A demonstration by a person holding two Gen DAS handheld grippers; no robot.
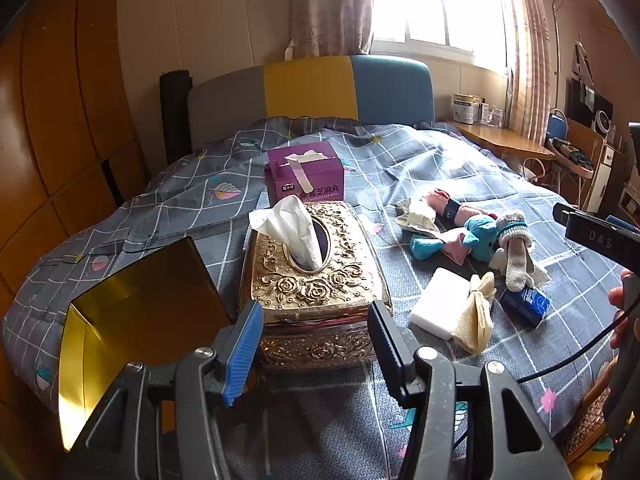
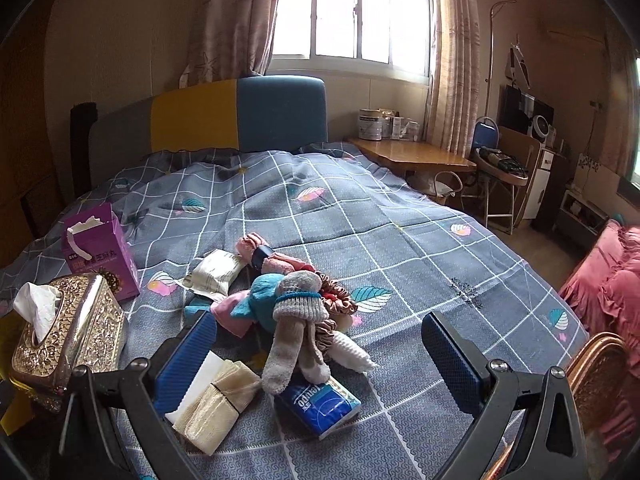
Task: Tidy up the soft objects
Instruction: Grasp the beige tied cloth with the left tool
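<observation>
Hovering over the bed, the right tongs stand wide with nothing pressed between them; the heap of socks and scrunchies lies just ahead, between the fingers. Left tongs hang half-spread and unloaded, just short of the gold tissue box, the heap off to their right.

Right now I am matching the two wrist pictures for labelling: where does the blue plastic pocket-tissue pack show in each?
Left wrist view: blue plastic pocket-tissue pack lies right of centre on the bed, below the grey knitted sock roll.
Right wrist view: the pack lies low at centre, under the sock roll's end.
Shared landmark: the ornate gold tissue box, left of the pack in both.
</observation>
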